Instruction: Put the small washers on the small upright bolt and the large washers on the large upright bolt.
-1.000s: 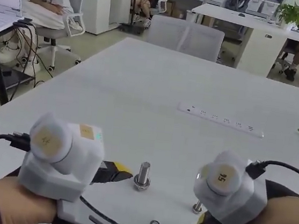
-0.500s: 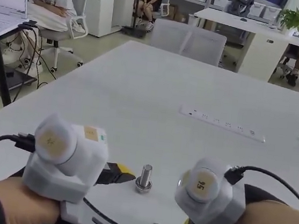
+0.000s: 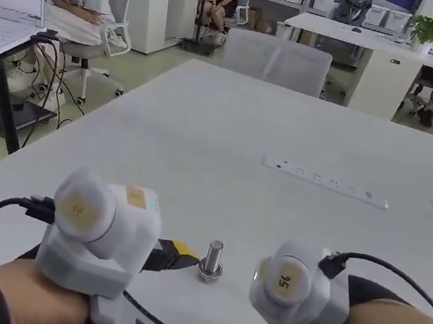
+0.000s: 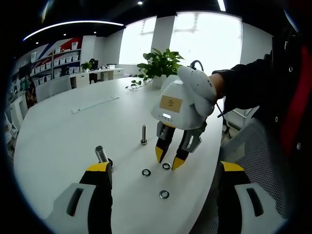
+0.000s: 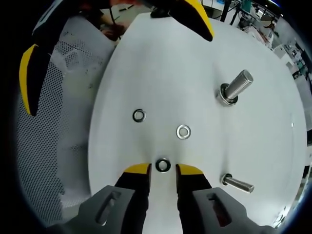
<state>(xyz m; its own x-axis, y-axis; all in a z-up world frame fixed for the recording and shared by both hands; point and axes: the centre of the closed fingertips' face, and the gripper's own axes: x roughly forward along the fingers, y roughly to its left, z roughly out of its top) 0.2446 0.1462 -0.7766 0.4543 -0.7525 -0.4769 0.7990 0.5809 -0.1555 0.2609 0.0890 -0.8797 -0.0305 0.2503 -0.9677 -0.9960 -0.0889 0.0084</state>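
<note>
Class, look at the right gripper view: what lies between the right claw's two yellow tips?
A silver metal washer lies flat on the white table between the right claw's open tips, in the right gripper view.

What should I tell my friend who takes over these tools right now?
The left tool is open wide and empty, one jaw near the large bolt.
The right tool is open, tips down at the table, straddling the first washer, not yet gripping it.
A second washer and a third washer lie loose nearby; the small bolt stands beside the right tool.
Done: none of these three is on a bolt.
Left: grip each washer and drop it over the bolt matching its size.
</note>
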